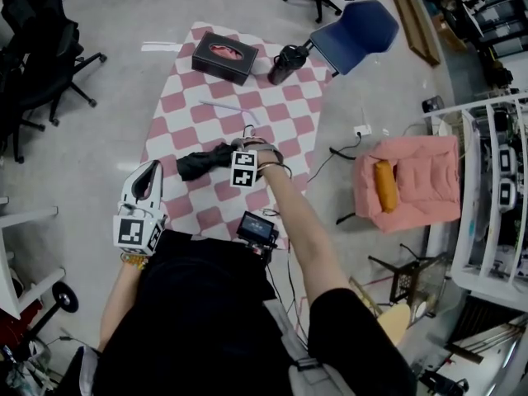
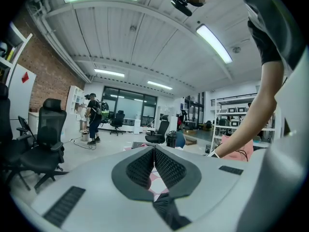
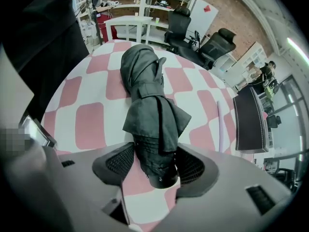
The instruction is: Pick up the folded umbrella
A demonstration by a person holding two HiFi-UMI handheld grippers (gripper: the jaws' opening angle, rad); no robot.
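The folded umbrella (image 1: 206, 162) lies on the pink-and-white checked mat (image 1: 280, 114) on the floor, toward 7 o'clock from the mat's middle, a dark crumpled bundle lying roughly along the 3-to-9 line in the head view. The right gripper (image 1: 239, 157) stands over its 3 o'clock end, pointing steeply down.

In the right gripper view the umbrella (image 3: 147, 100) runs away toward 12 o'clock, and its rounded near end sits right between the right gripper (image 3: 154, 166) fingers. Those fingers (image 3: 119, 162) are spread wide. A strip of mat shows between the 9 o'clock pad and the fabric, so they are released, bracketing the umbrella without gripping it.

The left gripper (image 1: 153, 172) hangs at about 8 o'clock from the umbrella, just off the mat's edge. In its own view the left gripper (image 2: 154, 151) has its fingers clenched tip to tip on nothing, and it looks level across the room.

The step in hand looks like the final approach for the grasp, with the pick itself not yet made. The next move probably calls for closing the right fingers squarely on the end between them, then lifting straight up. The loose fabric may compress or slip, so a bite on the firmer core is likely safer. A dark tissue box (image 1: 224, 56) at 11 o'clock and a black bottle (image 1: 287, 64) at 1 o'clock sit well apart from the umbrella, at the mat's far edge.
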